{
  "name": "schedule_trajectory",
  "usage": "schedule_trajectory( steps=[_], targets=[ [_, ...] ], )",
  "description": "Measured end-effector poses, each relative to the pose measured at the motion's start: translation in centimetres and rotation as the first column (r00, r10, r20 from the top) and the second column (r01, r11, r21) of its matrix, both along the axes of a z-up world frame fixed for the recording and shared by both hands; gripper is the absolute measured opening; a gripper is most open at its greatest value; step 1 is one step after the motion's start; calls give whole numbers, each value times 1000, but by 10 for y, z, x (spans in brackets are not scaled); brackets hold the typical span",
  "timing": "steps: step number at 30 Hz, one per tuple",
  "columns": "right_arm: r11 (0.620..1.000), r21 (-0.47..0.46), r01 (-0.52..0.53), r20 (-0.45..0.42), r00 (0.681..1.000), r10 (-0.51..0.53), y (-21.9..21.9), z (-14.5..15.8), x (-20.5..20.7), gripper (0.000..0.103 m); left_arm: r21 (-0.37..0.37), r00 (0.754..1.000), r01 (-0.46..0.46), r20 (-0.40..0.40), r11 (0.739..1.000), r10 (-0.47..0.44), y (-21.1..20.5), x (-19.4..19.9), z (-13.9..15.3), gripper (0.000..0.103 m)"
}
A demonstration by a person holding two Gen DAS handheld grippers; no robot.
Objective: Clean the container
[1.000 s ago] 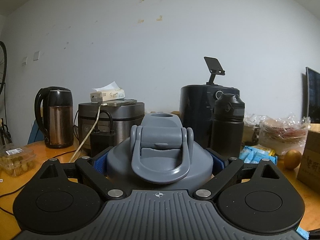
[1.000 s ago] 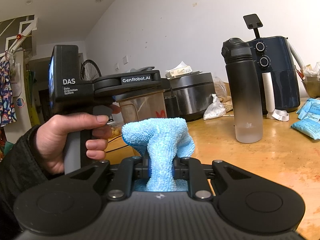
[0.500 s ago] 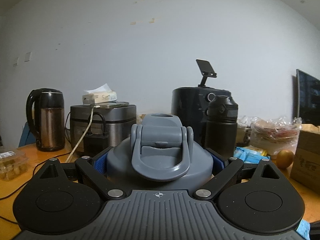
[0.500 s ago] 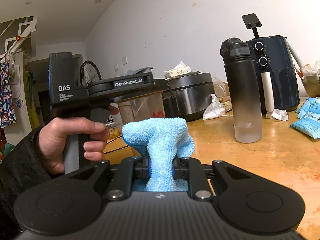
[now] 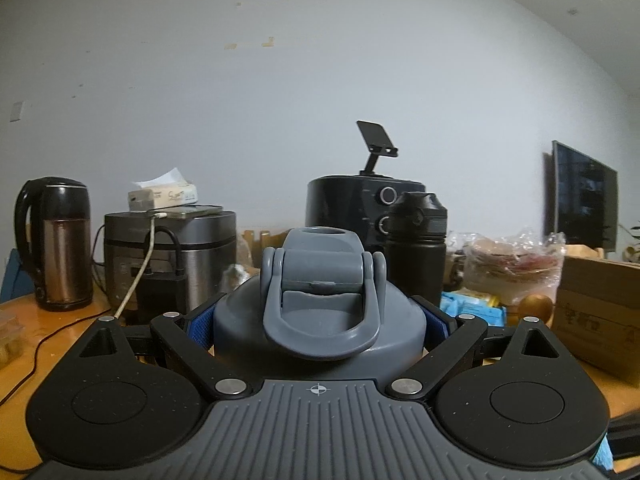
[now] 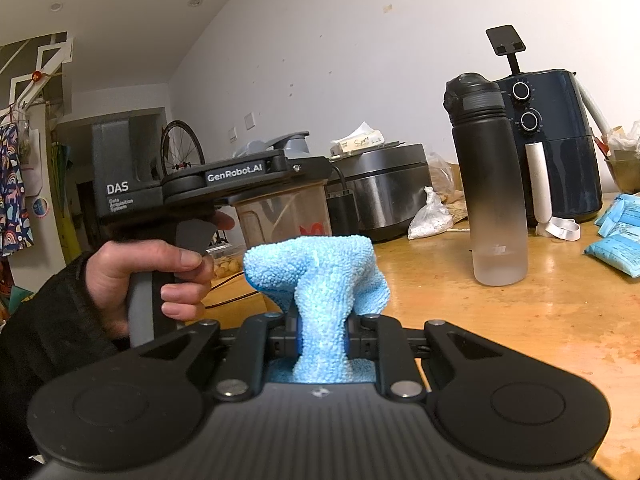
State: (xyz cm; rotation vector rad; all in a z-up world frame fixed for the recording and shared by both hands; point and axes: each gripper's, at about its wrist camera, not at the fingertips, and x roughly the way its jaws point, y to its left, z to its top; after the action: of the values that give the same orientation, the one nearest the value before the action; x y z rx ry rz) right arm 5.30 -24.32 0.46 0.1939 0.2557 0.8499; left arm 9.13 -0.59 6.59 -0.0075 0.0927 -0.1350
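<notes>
- Your left gripper (image 5: 319, 320) is clamped around the grey lid (image 5: 319, 300) of the container, a blue pad pressing on each side of it; the lid's carry loop hangs toward the camera
- In the right wrist view that same gripper sits at 10 o'clock, your left hand (image 6: 148, 276) wrapped around its grip, with the container's clear brownish body (image 6: 284, 212) hanging under the jaws above the counter (image 6: 540, 320)
- Your right gripper (image 6: 322, 340) is nearly closed, pinching a light blue cloth (image 6: 320, 276); the cloth bunches up above the jaws into a soft lump
- The cloth and the container are apart, the container up and to the left of the cloth at about 11 o'clock
- At 2 o'clock from the cloth a black bottle (image 6: 490, 184) with a frosted base stands upright on the counter, just in front of a dark blue air fryer (image 6: 560, 148)
- A steel rice cooker (image 6: 388, 192) with a tissue pack (image 6: 358, 142) on top stands at 12 o'clock, beyond the cloth
- Blue packets (image 6: 618, 232) lie at 3 o'clock by the counter's right edge
- In the left wrist view a kettle (image 5: 56, 240) stands at 9 o'clock and a cardboard box (image 5: 600, 304) at 3 o'clock
</notes>
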Motion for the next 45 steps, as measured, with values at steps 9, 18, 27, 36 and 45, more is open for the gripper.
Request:
schedule_trajectory(
  steps=[9, 18, 27, 36, 45],
  targets=[
    [1000, -1, -7, 3, 1000, 7, 5, 1, 3, 13, -3, 995, 101, -2, 995, -101, 12, 4, -1, 95],
    [1000, -2, -16, 2, 1000, 16, 11, 2, 4, 13, -6, 976, 217, 8, 976, -217, 24, 9, -4, 95],
    [1000, 1, -24, 2, 1000, 24, 15, 1, 2, 13, -10, 938, 346, 11, 938, -346, 35, 16, -7, 95],
    [1000, 4, -28, 1, 1000, 28, 17, 0, -1, 13, -31, 899, 438, 1, 898, -438, 44, 25, -9, 95],
    [1000, 3, -22, 1, 1000, 22, 16, 1, 0, 13, -37, 897, 441, -3, 897, -441, 46, 26, -10, 96]
  ],
)
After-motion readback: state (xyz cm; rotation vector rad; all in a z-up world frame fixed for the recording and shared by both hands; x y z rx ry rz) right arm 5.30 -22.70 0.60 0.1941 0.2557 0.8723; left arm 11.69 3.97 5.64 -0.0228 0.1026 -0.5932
